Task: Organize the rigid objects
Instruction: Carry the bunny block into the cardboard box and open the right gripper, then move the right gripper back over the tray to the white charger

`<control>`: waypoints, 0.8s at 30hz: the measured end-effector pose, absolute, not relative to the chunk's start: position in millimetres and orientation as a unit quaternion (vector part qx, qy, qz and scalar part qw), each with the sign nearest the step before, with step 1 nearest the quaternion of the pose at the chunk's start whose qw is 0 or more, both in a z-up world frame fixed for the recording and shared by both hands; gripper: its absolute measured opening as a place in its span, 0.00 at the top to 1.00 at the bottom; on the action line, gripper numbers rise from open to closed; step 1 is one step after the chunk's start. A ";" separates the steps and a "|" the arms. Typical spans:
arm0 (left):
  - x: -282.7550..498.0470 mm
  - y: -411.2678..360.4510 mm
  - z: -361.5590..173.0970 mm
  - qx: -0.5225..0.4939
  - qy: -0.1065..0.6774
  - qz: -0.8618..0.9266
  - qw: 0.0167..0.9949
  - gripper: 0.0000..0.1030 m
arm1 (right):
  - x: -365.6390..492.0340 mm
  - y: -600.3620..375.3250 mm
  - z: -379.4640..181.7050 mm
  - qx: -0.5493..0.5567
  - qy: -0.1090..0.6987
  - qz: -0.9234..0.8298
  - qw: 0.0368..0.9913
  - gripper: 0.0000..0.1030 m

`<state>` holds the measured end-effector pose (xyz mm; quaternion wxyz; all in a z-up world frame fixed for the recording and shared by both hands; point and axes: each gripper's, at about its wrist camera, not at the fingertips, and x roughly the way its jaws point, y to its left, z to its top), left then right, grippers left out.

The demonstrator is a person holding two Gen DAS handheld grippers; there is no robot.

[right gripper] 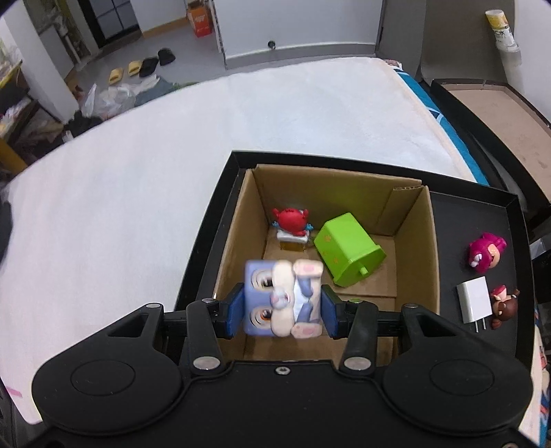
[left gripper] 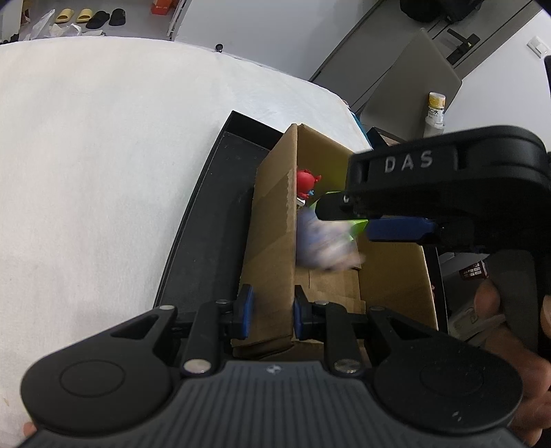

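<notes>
The right gripper has its blue pads closed against the two sides of a pale blue toy block with a cream figure on it, and holds it over the near end of the open cardboard box. The toy is blurred, so whether it is fully gripped or slipping cannot be told. The left gripper pinches the box's near-left wall between its pads and steadies it.

To do this step well, the person should probably lower the block straight down onto the bare cardboard floor at the near left, well short of the green toy bin lying on its side to the right and the red figurine at the far left corner, and let go only once it rests. The left grip seems worth keeping until then, so that the light box does not shift.

The box sits in a black tray, whose right part carries a pink figurine, a white charger and a small brown figurine, all apart from the box. The tray lies on a white cloth-covered surface. Far off on the grey floor are slippers, plastic bags and an orange box.
</notes>
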<state>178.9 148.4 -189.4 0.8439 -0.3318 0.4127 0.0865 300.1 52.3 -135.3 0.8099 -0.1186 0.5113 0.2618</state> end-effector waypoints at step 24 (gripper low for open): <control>178.2 149.0 -187.6 -0.329 0.411 0.087 0.846 0.80 | 295.3 -4.1 -99.5 -0.104 0.498 0.253 0.823 0.44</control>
